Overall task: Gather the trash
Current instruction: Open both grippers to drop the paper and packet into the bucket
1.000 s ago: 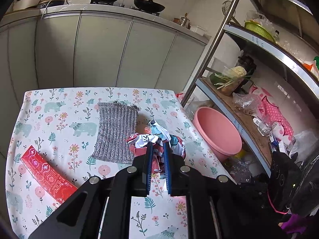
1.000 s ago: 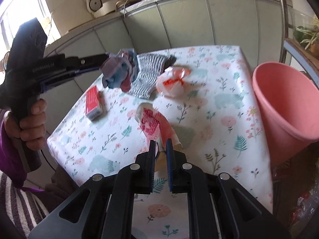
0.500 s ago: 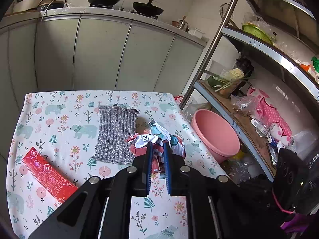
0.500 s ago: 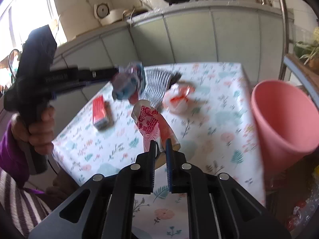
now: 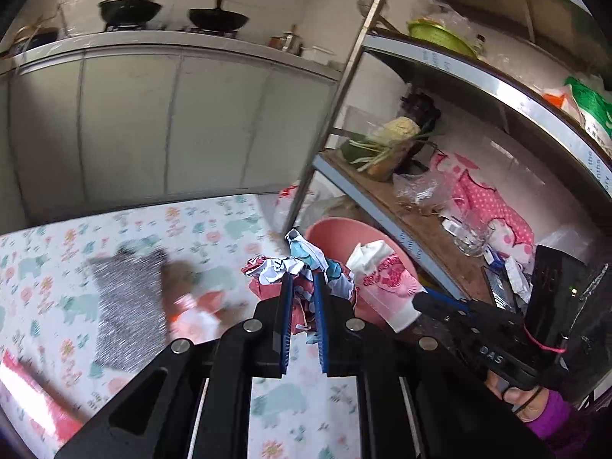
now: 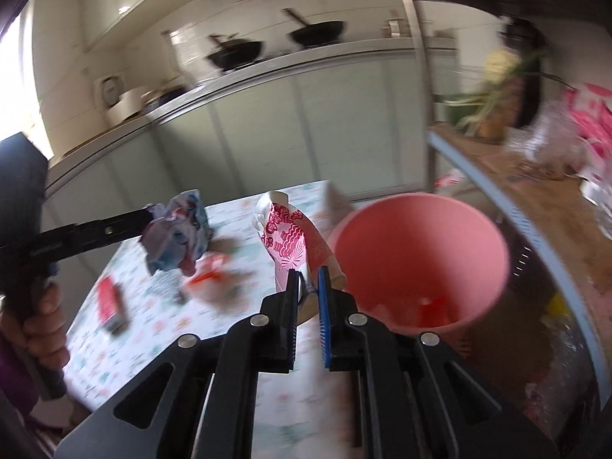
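Two handheld grippers (image 5: 303, 283) (image 6: 308, 279), two black woks (image 5: 129, 9) (image 5: 218, 19) on the counter, one pink bin (image 6: 420, 260), one grey knitted cloth (image 5: 128, 306), one red packet (image 6: 109, 298) on one table (image 5: 214, 225).

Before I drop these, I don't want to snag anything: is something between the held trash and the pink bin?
Nothing visible blocks it. The paper cup in the right gripper sits just beside the pink bin, whose mouth is open. The crumpled wrapper in the left gripper has a clear path too.
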`<act>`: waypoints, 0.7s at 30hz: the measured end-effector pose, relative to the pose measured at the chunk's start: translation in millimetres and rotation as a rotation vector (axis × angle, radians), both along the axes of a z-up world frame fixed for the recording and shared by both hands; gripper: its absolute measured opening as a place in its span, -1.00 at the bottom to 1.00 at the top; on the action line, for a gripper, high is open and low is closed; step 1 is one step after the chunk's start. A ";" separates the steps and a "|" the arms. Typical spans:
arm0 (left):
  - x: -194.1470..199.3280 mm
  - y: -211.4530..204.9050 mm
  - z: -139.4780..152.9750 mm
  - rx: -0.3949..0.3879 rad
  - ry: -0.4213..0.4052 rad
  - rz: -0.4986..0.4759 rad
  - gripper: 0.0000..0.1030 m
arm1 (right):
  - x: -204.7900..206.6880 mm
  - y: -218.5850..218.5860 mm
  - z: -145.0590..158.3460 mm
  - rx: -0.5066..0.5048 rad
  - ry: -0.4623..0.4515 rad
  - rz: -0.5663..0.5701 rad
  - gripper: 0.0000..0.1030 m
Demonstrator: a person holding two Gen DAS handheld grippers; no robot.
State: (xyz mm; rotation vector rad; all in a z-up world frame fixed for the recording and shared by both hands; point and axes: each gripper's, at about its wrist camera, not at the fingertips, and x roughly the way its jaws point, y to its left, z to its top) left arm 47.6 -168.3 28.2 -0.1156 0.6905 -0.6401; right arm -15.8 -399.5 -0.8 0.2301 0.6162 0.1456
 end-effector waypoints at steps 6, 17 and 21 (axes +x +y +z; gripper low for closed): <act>26.7 -67.8 -8.8 0.023 0.015 -0.096 -0.80 | 12.9 -40.5 -16.9 0.021 0.024 -0.131 -0.80; 69.1 -142.5 -58.6 0.081 0.110 -0.139 -0.80 | 37.7 -71.2 -51.0 0.049 0.084 -0.225 -0.80; 75.8 -153.7 -77.4 0.102 0.146 -0.146 -0.80 | 44.5 -77.3 -62.2 0.061 0.107 -0.238 -0.80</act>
